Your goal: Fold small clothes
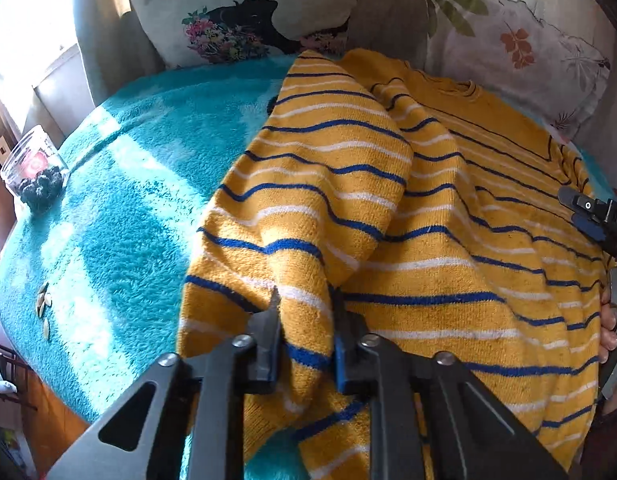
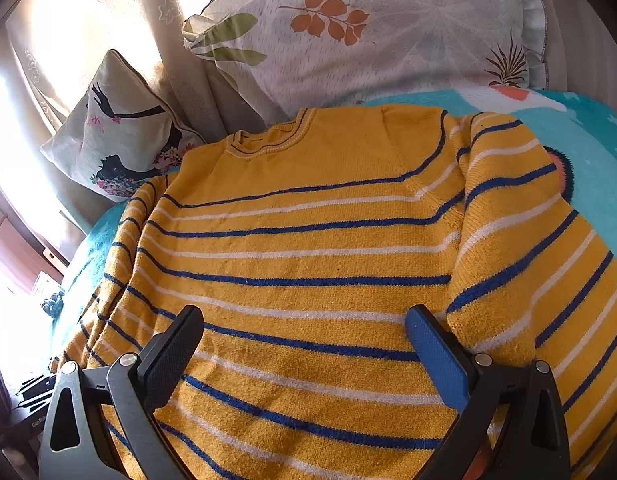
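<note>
A yellow knit sweater with blue and white stripes lies on a teal fleece blanket, collar toward the pillows. My left gripper is shut on the sweater's left sleeve, which is lifted and draped over the body. My right gripper is open, its fingers spread wide just above the sweater's lower body, holding nothing. The right gripper's fingertips show at the right edge of the left wrist view. The right sleeve lies flat beside the body.
A floral pillow and a printed cushion stand behind the sweater. A clear jar with dark berries sits at the blanket's left edge. Small seeds lie on the blanket. Curtains hang at the back left.
</note>
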### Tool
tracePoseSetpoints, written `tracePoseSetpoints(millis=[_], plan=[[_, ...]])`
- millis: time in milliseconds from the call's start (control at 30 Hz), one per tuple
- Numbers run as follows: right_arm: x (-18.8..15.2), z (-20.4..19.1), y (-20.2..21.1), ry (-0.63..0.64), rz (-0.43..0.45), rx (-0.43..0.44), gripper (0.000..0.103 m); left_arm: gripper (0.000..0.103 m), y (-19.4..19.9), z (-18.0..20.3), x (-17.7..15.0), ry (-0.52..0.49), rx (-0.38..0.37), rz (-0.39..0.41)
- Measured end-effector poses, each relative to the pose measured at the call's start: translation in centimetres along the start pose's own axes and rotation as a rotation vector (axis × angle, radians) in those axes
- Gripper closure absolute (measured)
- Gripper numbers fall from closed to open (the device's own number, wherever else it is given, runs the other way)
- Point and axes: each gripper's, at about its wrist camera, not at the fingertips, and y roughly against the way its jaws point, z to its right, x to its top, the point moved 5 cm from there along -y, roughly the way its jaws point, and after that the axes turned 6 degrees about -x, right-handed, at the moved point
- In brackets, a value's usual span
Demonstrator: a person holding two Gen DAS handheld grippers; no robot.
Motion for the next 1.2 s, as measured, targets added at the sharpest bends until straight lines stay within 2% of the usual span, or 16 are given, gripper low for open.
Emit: tracePoseSetpoints(millis=[33,100,200,333,400,433,500,600,700,767,900,967,1000,1033,1067,1200], plan=[[0.0,0.0,0.0,0.0,0.0,-0.002,0.0,0.09,0.6,-0.9,0.0,0.033,-0.016,0.001],[0.1,0.0,-0.1,0.002,-0.002,-0.004,0.0,0.091,1.8,-3.0,-0.4,0.074,0.016,0.004],[0.1,0.0,-0.1,0.002,-0.002,-0.002,0.0,0.091,3.0,-4.8,-1.4,0.128,-0.005,-0.005],[0.1,0.0,0.1,0.001,-0.007,-0.007,0.001,0.089,4.2,-4.7,-2.2,0.115,-0.039,0.027],[0.4,0.3,1.1,0.021,-0.018,-0.008,0.006,0.086,5.5,-4.3,-2.1,0.089,-0.041,0.064],[1.1,0.7,2.4,0.031,0.002,-0.006,0.007,0.084,6.4,-4.5,-2.2,0.077,-0.037,0.086],[2.6,2.3,4.8,0.032,0.049,-0.035,0.007,0.071,8.0,-4.9,-1.9,0.055,-0.022,0.132],[6.2,6.4,6.6,0.011,0.081,-0.157,0.005,0.056,9.9,-5.9,-1.1,0.062,0.016,0.201],[9.6,10.6,3.9,0.045,0.052,-0.349,0.004,0.055,10.2,-6.2,-0.2,0.092,-0.003,0.236],[11.0,12.7,1.1,0.039,0.006,-0.396,0.004,0.055,9.8,-5.6,0.2,0.102,-0.022,0.239],[12.1,13.6,-4.5,0.0,-0.096,-0.258,0.005,0.055,8.6,-3.7,0.8,0.093,-0.061,0.228],[12.0,12.5,-6.3,0.013,-0.149,-0.166,0.013,0.055,8.1,-3.0,1.0,0.092,-0.067,0.225],[12.0,11.5,-6.5,0.066,-0.144,-0.185,0.03,0.055,7.8,-2.7,1.1,0.091,-0.066,0.223],[12.0,10.4,-6.8,0.125,-0.156,-0.193,0.068,0.055,7.5,-2.6,1.3,0.091,-0.063,0.219],[12.0,10.0,-7.0,0.134,-0.176,-0.179,0.09,0.055,7.2,-2.5,1.4,0.093,-0.057,0.215],[14.9,10.1,-6.7,0.178,-0.133,-0.292,0.092,0.055,6.3,-2.5,2.0,0.108,-0.045,0.203]])
